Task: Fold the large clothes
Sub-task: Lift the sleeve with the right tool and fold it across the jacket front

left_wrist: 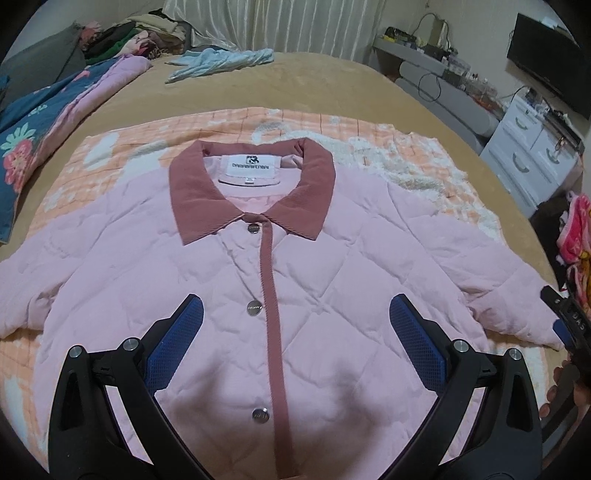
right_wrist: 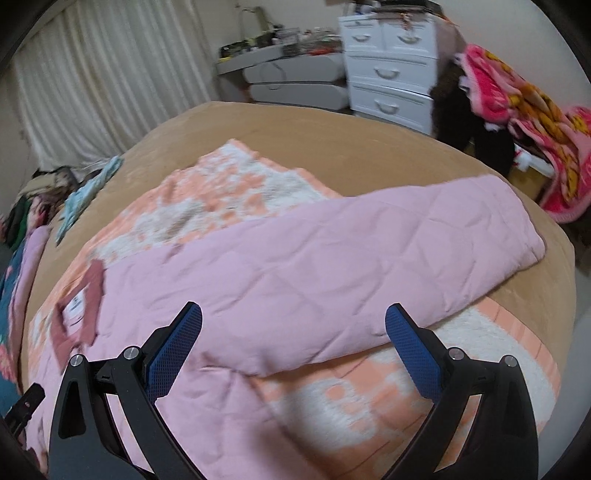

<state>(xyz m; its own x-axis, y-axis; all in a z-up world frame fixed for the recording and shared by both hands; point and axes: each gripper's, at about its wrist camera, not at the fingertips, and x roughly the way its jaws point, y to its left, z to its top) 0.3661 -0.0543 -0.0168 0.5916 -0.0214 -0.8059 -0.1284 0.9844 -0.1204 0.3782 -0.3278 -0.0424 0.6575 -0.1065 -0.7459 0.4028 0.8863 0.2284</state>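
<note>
A pink quilted jacket (left_wrist: 332, 266) with a dusty-rose collar (left_wrist: 207, 192) lies face up and buttoned on an orange-and-white blanket (left_wrist: 140, 133), sleeves spread to both sides. My left gripper (left_wrist: 295, 314) hovers open over the jacket's chest, astride the snap placket, nothing between its blue pads. In the right wrist view the jacket's sleeve (right_wrist: 369, 243) stretches out toward the bed's right edge. My right gripper (right_wrist: 293, 321) is open just above where that sleeve joins the body, holding nothing. It also shows at the right edge (left_wrist: 565, 321) of the left wrist view.
The tan bed (left_wrist: 332, 85) carries a light blue garment (left_wrist: 221, 61) at the far side and a floral quilt (left_wrist: 48, 125) on the left. A clothes pile (left_wrist: 125, 33) sits at the back left. White drawers (right_wrist: 388, 62) and a pink-and-yellow blanket (right_wrist: 524, 122) stand right of the bed.
</note>
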